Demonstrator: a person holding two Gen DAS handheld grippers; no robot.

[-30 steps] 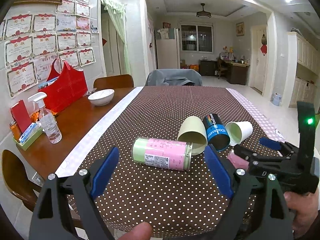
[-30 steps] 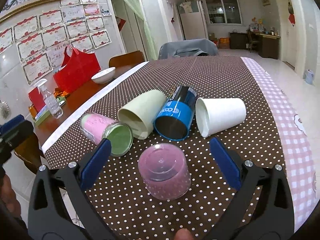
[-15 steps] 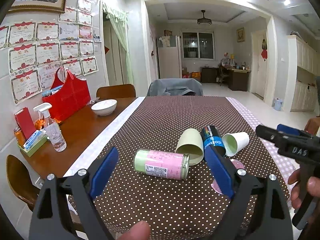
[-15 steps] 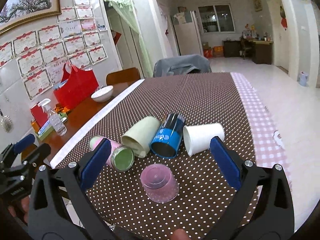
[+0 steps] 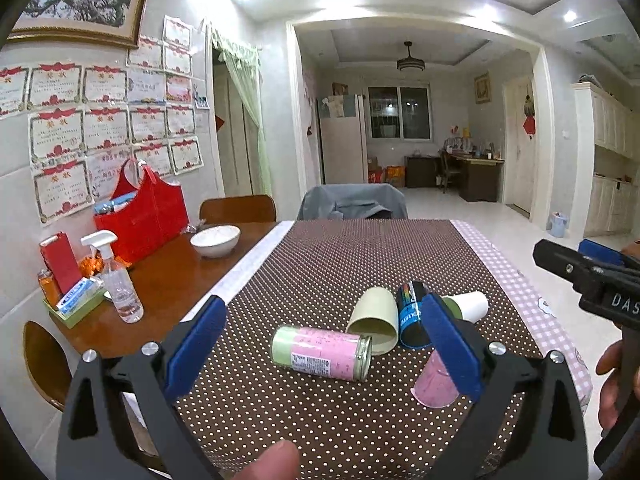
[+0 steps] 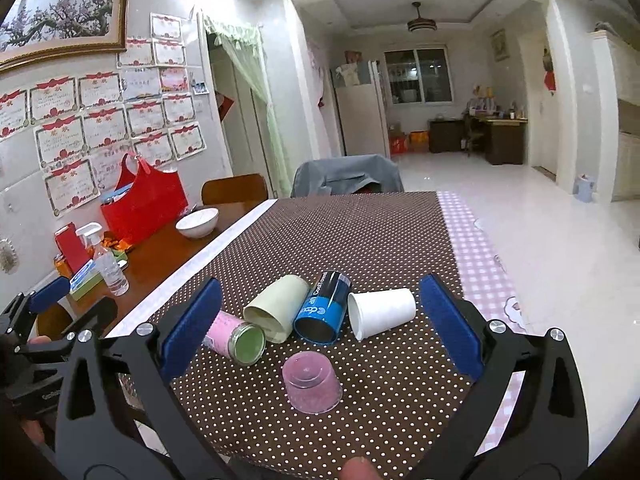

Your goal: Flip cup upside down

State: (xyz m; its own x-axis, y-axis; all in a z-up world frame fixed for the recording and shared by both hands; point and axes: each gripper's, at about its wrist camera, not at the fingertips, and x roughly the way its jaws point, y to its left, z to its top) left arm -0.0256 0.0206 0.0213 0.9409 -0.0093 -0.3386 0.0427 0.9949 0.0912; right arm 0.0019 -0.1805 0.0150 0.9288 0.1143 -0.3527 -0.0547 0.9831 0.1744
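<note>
A pink translucent cup (image 6: 312,382) stands upside down on the dotted tablecloth (image 6: 360,240), near the front edge; in the left wrist view (image 5: 434,380) my right finger partly hides it. Behind it lie on their sides a pink-and-green jar (image 6: 236,334), a pale green cup (image 6: 276,312), a blue-and-black can (image 6: 322,308) and a white paper cup (image 6: 382,312). My right gripper (image 6: 320,336) is open and empty, raised above and behind the pink cup. My left gripper (image 5: 322,344) is open and empty, raised above the jar (image 5: 320,354).
On the bare wood at the left stand a white bowl (image 5: 215,240), a red bag (image 5: 140,216), a spray bottle (image 5: 120,284) and a small tray of boxes (image 5: 72,304). Chairs stand at the far end (image 5: 352,202) and the left side.
Both grippers have pulled up and back from the table, so the cups look smaller and farther. The pink cup stays upside down where it stood. The other cups have not moved.
</note>
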